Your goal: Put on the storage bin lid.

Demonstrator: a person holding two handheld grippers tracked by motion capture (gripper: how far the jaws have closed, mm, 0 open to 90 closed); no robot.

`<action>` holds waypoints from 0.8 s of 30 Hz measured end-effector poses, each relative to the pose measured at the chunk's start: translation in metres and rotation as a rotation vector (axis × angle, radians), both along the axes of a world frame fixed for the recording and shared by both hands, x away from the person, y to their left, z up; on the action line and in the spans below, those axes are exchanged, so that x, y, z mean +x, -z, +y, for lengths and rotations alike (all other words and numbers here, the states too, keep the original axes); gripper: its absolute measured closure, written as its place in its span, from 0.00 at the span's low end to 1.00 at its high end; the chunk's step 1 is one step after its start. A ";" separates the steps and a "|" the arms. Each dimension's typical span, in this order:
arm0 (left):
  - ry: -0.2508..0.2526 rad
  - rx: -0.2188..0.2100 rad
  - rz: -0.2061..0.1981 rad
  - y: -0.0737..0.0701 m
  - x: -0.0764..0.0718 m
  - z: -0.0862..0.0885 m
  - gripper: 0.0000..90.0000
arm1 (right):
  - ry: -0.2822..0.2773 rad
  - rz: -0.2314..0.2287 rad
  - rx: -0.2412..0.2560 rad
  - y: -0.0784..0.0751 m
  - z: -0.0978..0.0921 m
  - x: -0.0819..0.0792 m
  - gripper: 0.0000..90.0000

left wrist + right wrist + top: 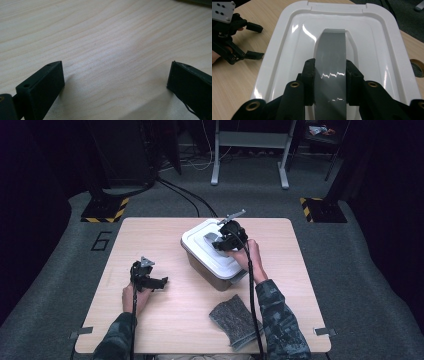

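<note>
The right gripper [329, 82] has its fingers [309, 75] clenched on the grey handle [330, 57] of the white lid [287, 40] — seemingly ready to lift it off the box [212, 275]. Left gripper [116, 80] rests spread above bare surface [105, 32] — idle, well aside.

lid [287, 50]: white | handle [332, 57]: grey | table [165, 320]: pale woodgrain
</note>
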State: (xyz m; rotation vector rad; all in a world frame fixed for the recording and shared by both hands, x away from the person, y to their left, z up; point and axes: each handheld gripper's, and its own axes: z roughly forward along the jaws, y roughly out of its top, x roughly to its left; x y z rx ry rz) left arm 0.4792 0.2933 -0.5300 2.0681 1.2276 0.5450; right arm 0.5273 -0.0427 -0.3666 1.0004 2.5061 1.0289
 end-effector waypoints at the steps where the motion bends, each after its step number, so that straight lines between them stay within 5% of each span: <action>1: 0.000 -0.001 0.000 0.000 0.000 0.000 0.00 | -0.004 -0.002 -0.006 0.001 0.000 0.001 0.74; 20: -0.001 -0.001 -0.001 0.000 0.000 0.000 0.00 | -0.003 -0.016 -0.006 0.011 0.008 -0.001 0.73; 24: 0.000 0.000 0.000 0.000 0.000 0.000 0.00 | 0.018 -0.033 -0.003 0.009 0.004 -0.001 0.52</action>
